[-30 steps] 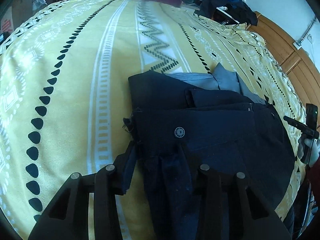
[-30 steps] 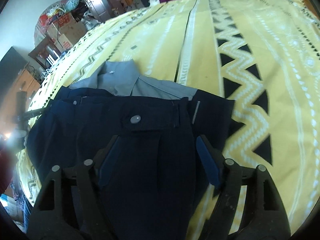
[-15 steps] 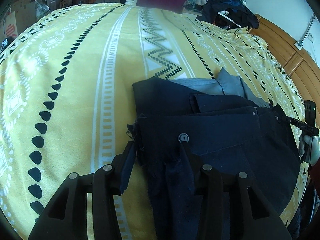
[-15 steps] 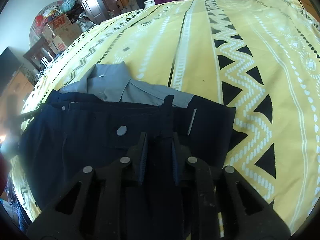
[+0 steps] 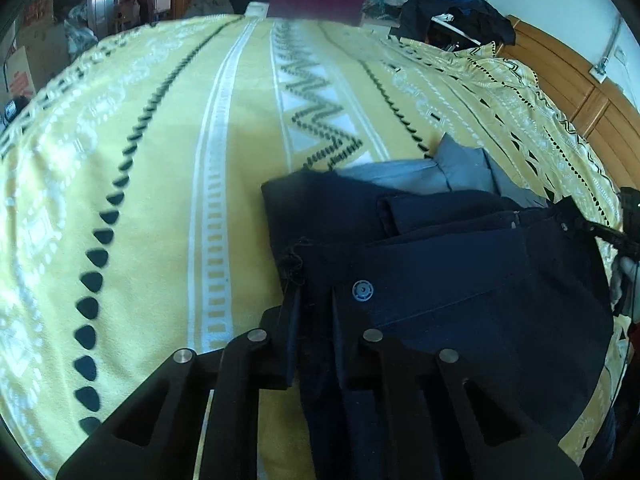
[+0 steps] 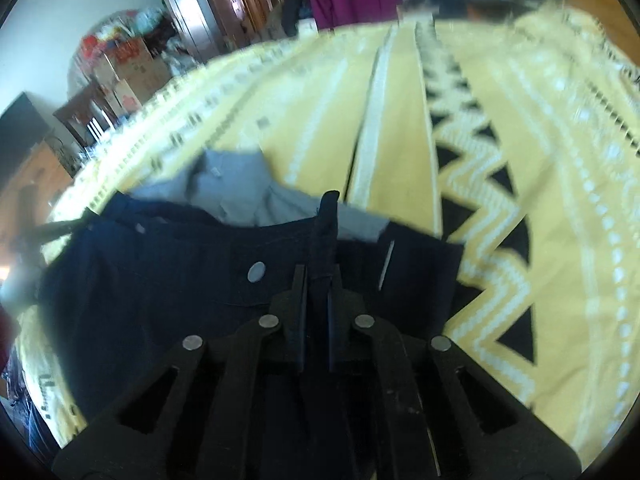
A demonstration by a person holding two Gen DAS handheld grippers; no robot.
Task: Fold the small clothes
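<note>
The navy shorts point(image 5: 460, 280) sit bunched in both your grippers: your left gripper point(image 5: 316, 312) has its fingers point(image 5: 290, 320) pinching a fold near the frayed corner, and your right gripper point(image 6: 317, 292) has its fingers point(image 6: 298, 300) pressed tight on a raised ridge of the same cloth. The shorts lie on the yellow patterned bedspread point(image 5: 160, 200), waistband across both views, their long axis running sideways. A grey shirt point(image 6: 236, 196) lies just beyond, partly under them.
</note>
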